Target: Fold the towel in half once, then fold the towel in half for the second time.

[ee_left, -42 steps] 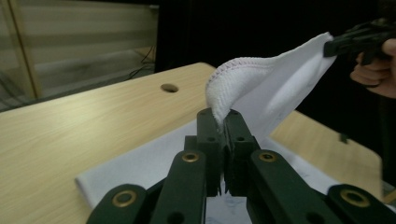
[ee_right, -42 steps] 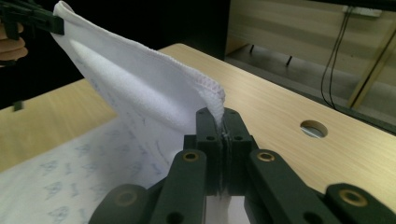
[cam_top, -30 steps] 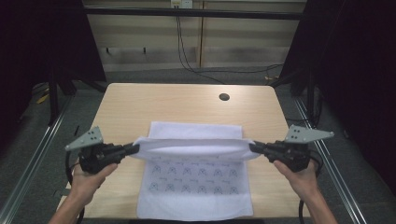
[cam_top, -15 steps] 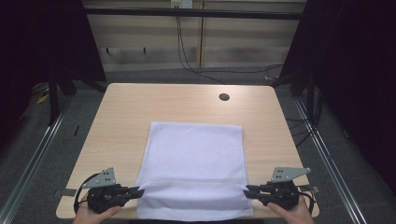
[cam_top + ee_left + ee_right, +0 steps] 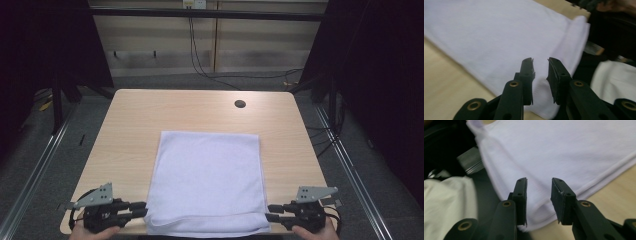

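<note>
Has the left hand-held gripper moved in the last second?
Yes. The left hand-held gripper dropped from mid-table toward the near table edge, away from the dark hole.

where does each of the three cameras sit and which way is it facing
High view: fixed above the person's side, looking forward and down on the wooden table and white towel; both hands enter at the bottom, holding the left gripper and right gripper.
Left gripper view: rides the left gripper, looking along its parted jaws over the towel's near left corner.
Right gripper view: rides the right gripper, jaws parted, at the near right corner.
Shared: all three show the towel and table.
</note>
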The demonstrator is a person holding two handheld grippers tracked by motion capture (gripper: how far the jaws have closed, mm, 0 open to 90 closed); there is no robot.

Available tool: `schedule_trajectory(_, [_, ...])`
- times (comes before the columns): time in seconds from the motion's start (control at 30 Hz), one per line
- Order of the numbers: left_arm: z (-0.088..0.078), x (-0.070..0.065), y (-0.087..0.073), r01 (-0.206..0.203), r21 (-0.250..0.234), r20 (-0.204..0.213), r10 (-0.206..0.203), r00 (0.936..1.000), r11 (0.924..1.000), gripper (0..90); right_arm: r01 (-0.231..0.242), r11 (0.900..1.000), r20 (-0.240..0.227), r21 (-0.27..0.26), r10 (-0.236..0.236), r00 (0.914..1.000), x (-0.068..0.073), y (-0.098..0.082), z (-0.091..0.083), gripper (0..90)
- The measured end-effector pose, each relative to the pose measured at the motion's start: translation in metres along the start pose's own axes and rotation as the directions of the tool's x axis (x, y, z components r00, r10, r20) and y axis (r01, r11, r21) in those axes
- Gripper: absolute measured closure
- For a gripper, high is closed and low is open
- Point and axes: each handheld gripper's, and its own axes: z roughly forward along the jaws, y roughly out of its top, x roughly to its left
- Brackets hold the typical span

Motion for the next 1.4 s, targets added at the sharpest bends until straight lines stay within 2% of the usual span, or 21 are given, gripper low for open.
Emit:
schedule_trajectory(0.1, [0.021, 0.022, 0.015, 0.032, 0.026, -0.057, -0.031, 0.9979, 0.9992, 69.8, -0.015, 1.000, 0.040, -0.027, 0.016, 0.9991, -0.015, 0.014, 0.011, 68.7])
schedule_trajectory(0.17, [0.037, 0.037, 0.025, 0.033, 0.065, -0.075, -0.028, 0.9968, 0.9973, 69.4, -0.002, 1.000, 0.067, -0.023, 0.004, 0.9977, -0.024, 0.026, 0.021, 68.1])
schedule_trajectory(0.23, [0.052, 0.054, 0.034, 0.057, 0.077, -0.085, -0.051, 0.9951, 0.9954, 69.6, -0.010, 1.000, 0.073, -0.021, 0.012, 0.9973, -0.034, 0.038, 0.031, 67.5])
schedule_trajectory(0.3, [0.064, 0.069, 0.041, 0.061, 0.099, -0.121, -0.049, 0.9915, 0.9931, 70.5, 0.004, 1.000, 0.104, 0.001, -0.004, 0.9945, -0.047, 0.053, 0.045, 66.1])
schedule_trajectory(0.37, [0.079, 0.085, 0.045, 0.083, 0.096, -0.169, -0.066, 0.9834, 0.9919, 72.0, -0.008, 1.000, 0.103, 0.013, 0.007, 0.9946, -0.060, 0.064, 0.058, 64.8])
schedule_trajectory(0.4, [0.084, 0.089, 0.048, 0.086, 0.095, -0.179, -0.068, 0.9816, 0.9918, 72.8, -0.004, 0.999, 0.131, 0.036, -0.001, 0.9914, -0.068, 0.070, 0.068, 64.2])
schedule_trajectory(0.47, [0.097, 0.098, 0.053, 0.085, 0.130, -0.187, -0.059, 0.9805, 0.9879, 71.1, -0.022, 0.998, 0.130, 0.056, 0.014, 0.9914, -0.082, 0.078, 0.083, 63.9])
schedule_trajectory(0.5, [0.101, 0.100, 0.055, 0.065, 0.115, -0.257, -0.034, 0.9657, 0.9912, 71.6, -0.022, 0.997, 0.148, 0.073, 0.011, 0.9889, -0.086, 0.081, 0.091, 64.0])
schedule_trajectory(0.53, [0.105, 0.104, 0.055, 0.071, 0.097, -0.251, -0.044, 0.9671, 0.9927, 73.1, -0.025, 0.996, 0.161, 0.088, 0.011, 0.9869, -0.091, 0.083, 0.099, 64.8])
schedule_trajectory(0.57, [0.108, 0.109, 0.055, 0.087, 0.106, -0.229, -0.061, 0.9716, 0.9905, 73.5, -0.035, 0.996, 0.159, 0.087, 0.021, 0.9871, -0.095, 0.084, 0.106, 65.1])
schedule_trajectory(0.6, [0.114, 0.111, 0.054, 0.078, 0.136, -0.275, -0.038, 0.9607, 0.9877, 73.5, -0.037, 0.995, 0.165, 0.088, 0.022, 0.9860, -0.096, 0.085, 0.110, 65.4])
schedule_trajectory(0.63, [0.117, 0.113, 0.051, 0.078, 0.147, -0.278, -0.034, 0.9600, 0.9861, 73.9, -0.034, 0.995, 0.173, 0.097, 0.016, 0.9847, -0.098, 0.086, 0.116, 65.1])
schedule_trajectory(0.67, [0.116, 0.114, 0.050, 0.090, 0.129, -0.269, -0.052, 0.9617, 0.9876, 74.8, -0.019, 0.994, 0.173, 0.108, 0.000, 0.9850, -0.099, 0.086, 0.119, 65.1])
schedule_trajectory(0.7, [0.115, 0.115, 0.049, 0.104, 0.127, -0.264, -0.067, 0.9621, 0.9864, 76.2, -0.020, 0.994, 0.175, 0.108, 0.001, 0.9845, -0.100, 0.086, 0.122, 65.1])
schedule_trajectory(0.97, [0.103, 0.098, 0.039, 0.074, 0.160, -0.227, -0.036, 0.9732, 0.9844, 77.7, -0.039, 0.991, 0.152, 0.126, 0.020, 0.9882, -0.095, 0.081, 0.117, 63.9])
schedule_trajectory(1.07, [0.097, 0.090, 0.032, 0.084, 0.157, -0.181, -0.055, 0.9819, 0.9840, 77.6, -0.030, 0.988, 0.134, 0.149, 0.010, 0.9910, -0.091, 0.079, 0.113, 65.6])
schedule_trajectory(1.13, [0.091, 0.083, 0.026, 0.068, 0.155, -0.161, -0.043, 0.9860, 0.9856, 76.8, -0.024, 0.987, 0.123, 0.159, 0.004, 0.9924, -0.086, 0.075, 0.110, 67.3])
schedule_trajectory(1.23, [0.084, 0.073, 0.018, 0.077, 0.159, -0.142, -0.054, 0.9883, 0.9844, 76.8, -0.023, 0.987, 0.091, 0.156, 0.009, 0.9958, -0.080, 0.068, 0.105, 67.4])
schedule_trajectory(1.33, [0.080, 0.062, 0.015, 0.066, 0.175, -0.139, -0.042, 0.9894, 0.9823, 76.0, -0.006, 0.984, 0.072, 0.181, -0.007, 0.9974, -0.069, 0.063, 0.101, 67.7])
schedule_trajectory(1.4, [0.078, 0.054, 0.013, 0.082, 0.189, -0.135, -0.057, 0.9893, 0.9785, 74.5, 0.015, 0.978, 0.065, 0.206, -0.029, 0.9975, -0.058, 0.060, 0.099, 66.8])
